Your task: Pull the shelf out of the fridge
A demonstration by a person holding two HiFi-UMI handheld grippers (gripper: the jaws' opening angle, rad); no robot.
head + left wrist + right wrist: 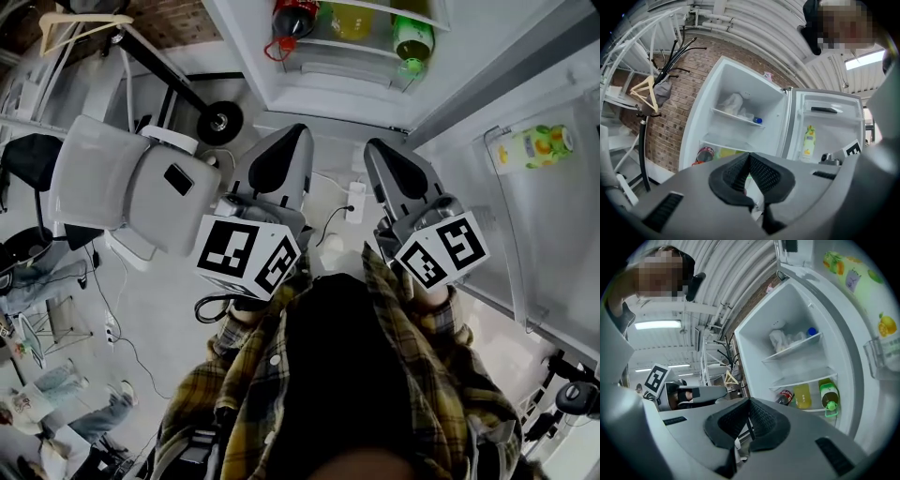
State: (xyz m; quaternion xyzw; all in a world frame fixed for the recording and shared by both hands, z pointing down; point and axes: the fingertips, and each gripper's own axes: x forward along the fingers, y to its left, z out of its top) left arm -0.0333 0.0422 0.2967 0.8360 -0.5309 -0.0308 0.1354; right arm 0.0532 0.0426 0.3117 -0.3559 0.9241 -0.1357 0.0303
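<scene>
The white fridge (740, 108) stands open ahead of me, its door (876, 333) swung to the right. An upper shelf (736, 117) carries a plastic bag and a small blue-capped item. Below it a lower shelf (806, 378) lies bare, above a red-labelled bottle (786, 396), a yellow one and a green one. My left gripper (298, 131) and right gripper (375, 148) point at the fridge side by side, short of its front. Both are shut with nothing between the pads, as the left gripper (749, 155) and the right gripper (749, 402) show in their own views.
A juice carton (536, 145) sits in the door rack. A white chair (131, 187) stands left of me. A black coat stand with a wooden hanger (647, 91) is by the brick wall left of the fridge. A power strip (354, 202) and cables lie on the floor.
</scene>
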